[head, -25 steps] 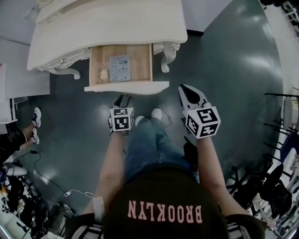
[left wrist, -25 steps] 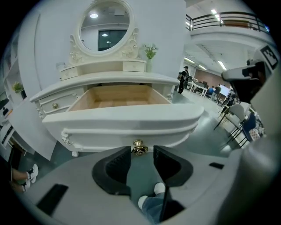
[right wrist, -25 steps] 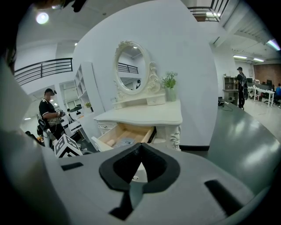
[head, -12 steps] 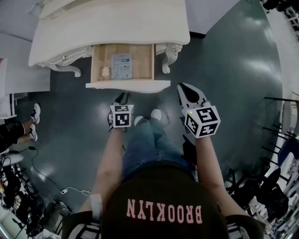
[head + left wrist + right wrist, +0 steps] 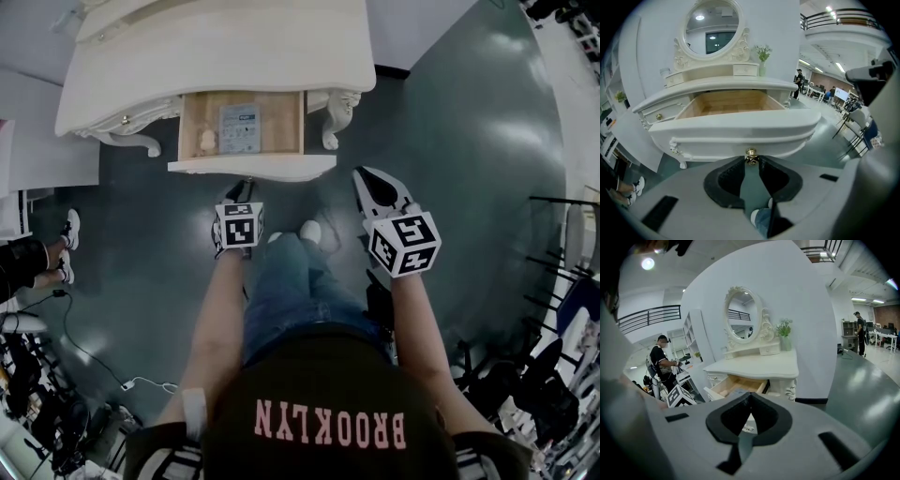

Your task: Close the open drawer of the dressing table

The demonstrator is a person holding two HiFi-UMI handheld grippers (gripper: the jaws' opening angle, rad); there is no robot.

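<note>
**Left gripper on the drawer knob, drawer open**

Head view: the dressing table (image 5: 216, 47) stands at the top of the frame. Its drawer (image 5: 251, 168) is pulled out from the middle of the front edge, with a printed card (image 5: 240, 128) and a small pale lump (image 5: 208, 141) on its wooden bottom. The left forearm reaches straight ahead. The left gripper (image 5: 243, 190) tilts down and forward, its tips at the drawer's front panel. The right gripper (image 5: 367, 178) is held out on a straight forearm. It hangs over the floor, off the drawer's right corner and apart from it.

Left gripper view: the jaws have just been closing, and the tips of the left gripper (image 5: 751, 160) now clamp the small gold knob (image 5: 751, 153) at the middle of the drawer (image 5: 736, 131) front. Above the drawer sit the tabletop, an oval mirror (image 5: 712, 28) and a vase of flowers (image 5: 762, 61).

Right gripper view: the tips of the right gripper (image 5: 749, 397) meet with nothing between them. They point toward the dressing table (image 5: 759, 366), where the drawer (image 5: 736, 385) stands out from the front edge.
</note>
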